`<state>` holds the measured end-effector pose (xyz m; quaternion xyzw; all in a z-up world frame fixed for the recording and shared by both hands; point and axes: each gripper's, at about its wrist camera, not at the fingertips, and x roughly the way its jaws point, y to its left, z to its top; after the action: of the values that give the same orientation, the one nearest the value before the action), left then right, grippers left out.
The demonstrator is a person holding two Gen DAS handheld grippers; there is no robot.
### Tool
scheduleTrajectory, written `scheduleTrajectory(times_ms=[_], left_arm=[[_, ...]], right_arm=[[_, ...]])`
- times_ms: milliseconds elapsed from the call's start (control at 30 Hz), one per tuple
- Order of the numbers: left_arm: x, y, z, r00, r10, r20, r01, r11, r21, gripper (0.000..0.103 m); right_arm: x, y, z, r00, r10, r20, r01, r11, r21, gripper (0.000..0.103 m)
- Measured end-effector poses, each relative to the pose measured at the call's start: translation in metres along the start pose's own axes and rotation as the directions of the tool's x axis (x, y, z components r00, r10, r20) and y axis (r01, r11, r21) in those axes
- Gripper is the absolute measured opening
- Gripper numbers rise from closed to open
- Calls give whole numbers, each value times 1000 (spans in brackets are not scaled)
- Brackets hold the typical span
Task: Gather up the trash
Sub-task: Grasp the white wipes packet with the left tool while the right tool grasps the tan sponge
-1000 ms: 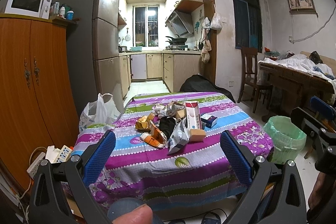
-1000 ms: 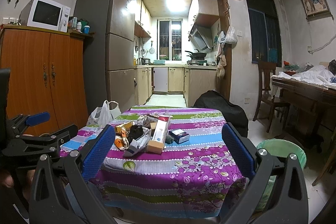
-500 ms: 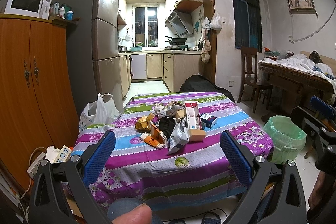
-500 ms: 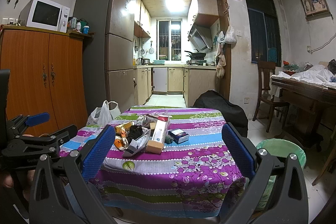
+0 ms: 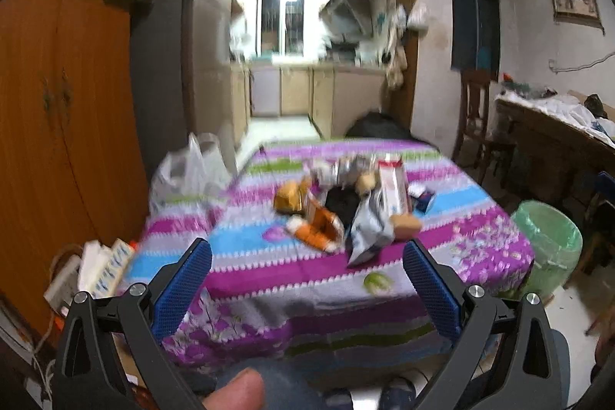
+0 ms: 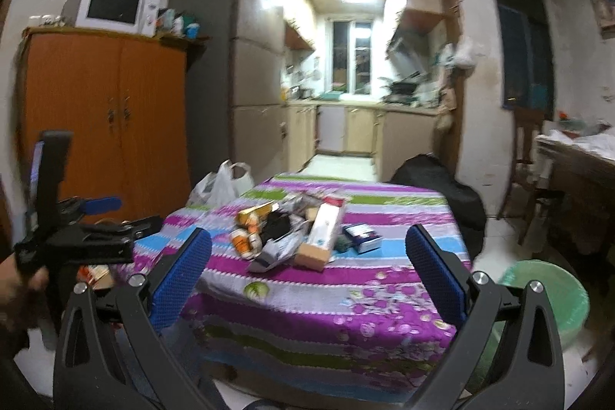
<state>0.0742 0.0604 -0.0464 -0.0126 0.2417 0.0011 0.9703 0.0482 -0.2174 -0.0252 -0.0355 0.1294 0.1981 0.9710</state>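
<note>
A table under a purple, blue and green striped floral cloth (image 5: 269, 279) stands in a dim room with a lit kitchen behind it. The left gripper (image 5: 307, 262) has its blue-padded fingers spread wide and empty, and the heap of crumpled wrappers, cartons and boxes (image 5: 346, 206) lies ahead between them. The right gripper (image 6: 307, 248) is equally wide and empty, the same heap (image 6: 296, 233) ahead between its fingers and a green-lined round bin (image 6: 553, 298) beyond its right finger.
</note>
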Motion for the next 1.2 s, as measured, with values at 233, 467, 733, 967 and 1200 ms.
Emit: scheduleTrajectory(times_ms=[233,467,733,967,1200], left_arm=[[82,31,-2,981,-117,-152,106,991,-80,98],[131,-5,-11,929,-288,-232,291,957,-25,85],[179,-50,-18,880,-366,-301,402,914,63,69],[214,-68,-19,874,-369,-317,419,902,104,53],[223,-66,-14,880,-365,-303,409,907,95,39]], right_arm=[[63,-2,-17,974,153,-164,-153,988,12,59],[168,-17,-34,904,189,-383,-240,967,-89,59],[253,-18,-48,834,163,-527,-324,918,-228,59],[264,-17,-54,832,152,-533,-340,899,-275,58],[270,-29,-52,841,163,-516,-327,913,-243,34]])
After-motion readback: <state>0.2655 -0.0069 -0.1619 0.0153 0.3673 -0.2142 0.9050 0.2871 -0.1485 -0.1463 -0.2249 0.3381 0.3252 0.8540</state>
